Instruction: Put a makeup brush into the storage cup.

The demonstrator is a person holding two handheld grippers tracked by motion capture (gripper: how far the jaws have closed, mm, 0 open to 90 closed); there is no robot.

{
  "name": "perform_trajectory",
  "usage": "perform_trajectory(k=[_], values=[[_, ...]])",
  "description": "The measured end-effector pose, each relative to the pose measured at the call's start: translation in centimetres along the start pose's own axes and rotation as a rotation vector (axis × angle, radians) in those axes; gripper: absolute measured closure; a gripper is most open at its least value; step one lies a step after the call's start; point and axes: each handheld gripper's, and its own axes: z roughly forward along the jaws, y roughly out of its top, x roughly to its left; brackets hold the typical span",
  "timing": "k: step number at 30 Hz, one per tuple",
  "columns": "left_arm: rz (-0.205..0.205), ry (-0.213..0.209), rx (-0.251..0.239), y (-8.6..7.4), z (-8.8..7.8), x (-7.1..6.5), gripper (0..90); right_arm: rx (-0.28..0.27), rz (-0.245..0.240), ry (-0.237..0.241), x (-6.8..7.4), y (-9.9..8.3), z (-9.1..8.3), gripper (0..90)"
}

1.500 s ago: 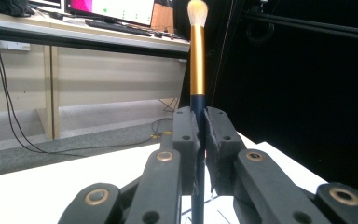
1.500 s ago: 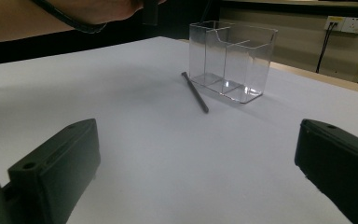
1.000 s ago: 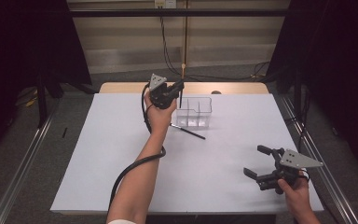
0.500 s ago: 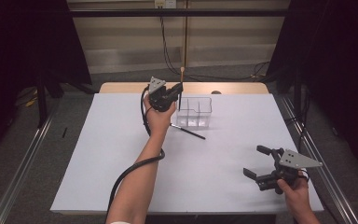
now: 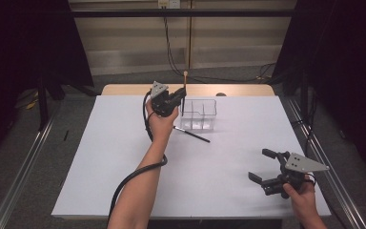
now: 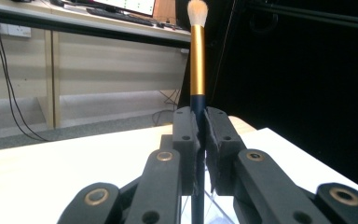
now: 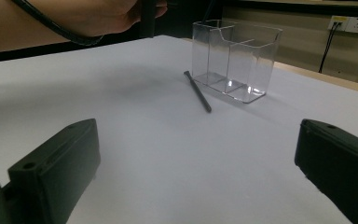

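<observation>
Left hand-held gripper (image 5: pixel 180 98) clamped on upright makeup brush (image 6: pixel 197 56) just above clear divided organizer (image 5: pixel 199 114), right hand-held gripper (image 5: pixel 266 167) open and idle: risk of handle catching the rim, tipping the light organizer.

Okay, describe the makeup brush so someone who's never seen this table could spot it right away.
Start at the white table and find the clear plastic organizer near its far edge. Just left of it, the left gripper is shut on the makeup brush, holding it upright. Its gold ferrule, dark handle and pale bristle tip pointing up set it apart from the thin black pencil, which lies flat beside the organizer.
</observation>
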Motion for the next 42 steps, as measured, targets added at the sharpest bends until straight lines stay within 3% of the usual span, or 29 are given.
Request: perform_trajectory(k=[10,12,16,20,22,24,29,40,42], values=[[-0.014,-0.012,0.014,0.0,-0.2,0.1,82.6,-0.001,0.001,0.001,0.0,0.0,0.1,0.0],[-0.043,-0.039,0.002,-0.1,-0.3,0.3,70.6,0.001,-0.001,0.002,0.0,0.0,0.1,0.0],[-0.048,-0.058,0.007,-0.2,-0.4,0.3,54.8,0.001,-0.002,0.002,0.0,0.0,0.0,0.0],[-0.053,-0.076,-0.016,-0.1,-0.7,0.3,44.2,0.0,-0.004,0.001,0.1,0.0,0.1,0.0],[-0.063,-0.082,-0.028,0.0,-1.0,0.4,41.1,0.002,-0.004,0.005,0.1,0.0,0.1,0.0],[-0.047,-0.083,-0.029,0.0,-1.2,0.4,39.2,0.002,-0.005,0.005,0.1,0.0,0.1,0.0],[-0.042,-0.123,-0.056,-0.2,-1.8,0.7,26.7,0.005,-0.007,0.004,0.1,0.0,0.2,0.0],[-0.049,-0.162,-0.048,-0.7,-2.7,1.3,10.2,0.003,-0.006,-0.002,0.1,0.1,0.1,0.0],[-0.025,-0.175,-0.038,-0.8,-2.8,1.2,6.1,0.002,-0.006,-0.001,0.1,0.1,0.1,0.0]])
